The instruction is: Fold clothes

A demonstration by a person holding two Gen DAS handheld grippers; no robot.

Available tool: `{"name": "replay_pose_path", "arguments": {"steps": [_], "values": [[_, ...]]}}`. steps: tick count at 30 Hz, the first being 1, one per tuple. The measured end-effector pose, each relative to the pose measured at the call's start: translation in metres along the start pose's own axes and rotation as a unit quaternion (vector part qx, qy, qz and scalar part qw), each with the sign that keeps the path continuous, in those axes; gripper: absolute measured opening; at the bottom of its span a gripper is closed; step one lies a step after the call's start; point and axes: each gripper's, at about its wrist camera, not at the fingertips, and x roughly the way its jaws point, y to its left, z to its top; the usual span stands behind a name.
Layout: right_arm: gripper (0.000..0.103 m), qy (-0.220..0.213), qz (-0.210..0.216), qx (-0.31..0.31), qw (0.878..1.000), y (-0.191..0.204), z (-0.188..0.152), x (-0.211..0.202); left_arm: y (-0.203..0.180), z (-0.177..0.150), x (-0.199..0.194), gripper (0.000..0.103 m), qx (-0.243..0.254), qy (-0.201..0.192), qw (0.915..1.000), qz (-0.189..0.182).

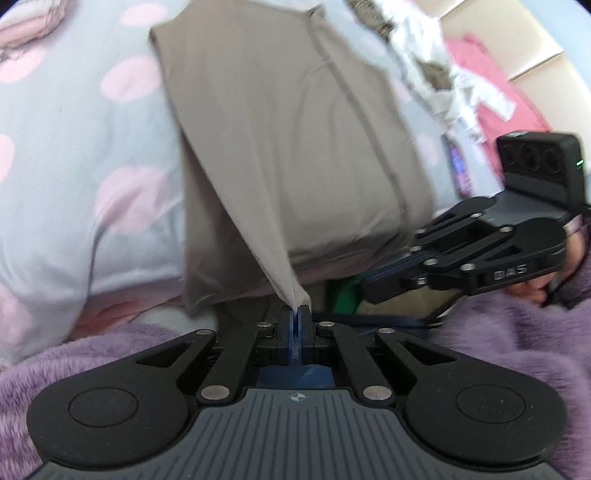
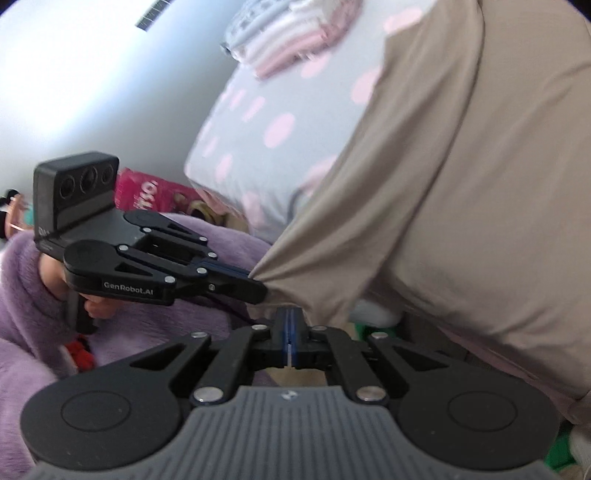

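garment: on the bed, near edge lifted off it; folded pile: behind, left; gripper fingertips: close together at that edge

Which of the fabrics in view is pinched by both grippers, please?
The plain taupe garment: its near edge is pinched by the left gripper and right gripper. The spotted bedding and purple blanket lie ungripped.

A bedroom in a home: a bed with a grey sheet dotted with pink, folded striped laundry stacked at its far end, a fuzzy purple blanket alongside, and a pink box by the plain wall
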Motion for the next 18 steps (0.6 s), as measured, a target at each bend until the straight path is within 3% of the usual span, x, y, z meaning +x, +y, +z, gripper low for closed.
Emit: {"name": "replay_pose_path", "arguments": {"steps": [5,8,10,13,18], "values": [[0.005,0.034,-0.033,-0.003,0.999,-0.012,-0.003,0.019,0.021,0.003,0.028,0.001,-0.031,0.067,0.9970,0.023],[0.008,0.038,-0.062,-0.023,0.997,-0.015,-0.003,0.024,0.029,0.007,0.036,0.001,-0.047,0.078,0.9952,0.034],[0.011,0.034,-0.079,-0.039,0.996,-0.016,-0.004,0.024,0.031,0.010,0.032,0.003,-0.050,0.065,0.9962,0.029],[0.011,0.026,-0.097,-0.055,0.993,-0.018,-0.003,0.030,0.031,0.017,0.026,0.019,-0.049,0.038,0.9976,0.031],[0.014,0.001,-0.113,-0.059,0.992,-0.029,0.002,0.043,0.032,0.031,0.018,0.021,-0.036,-0.036,0.9979,0.040]]}}
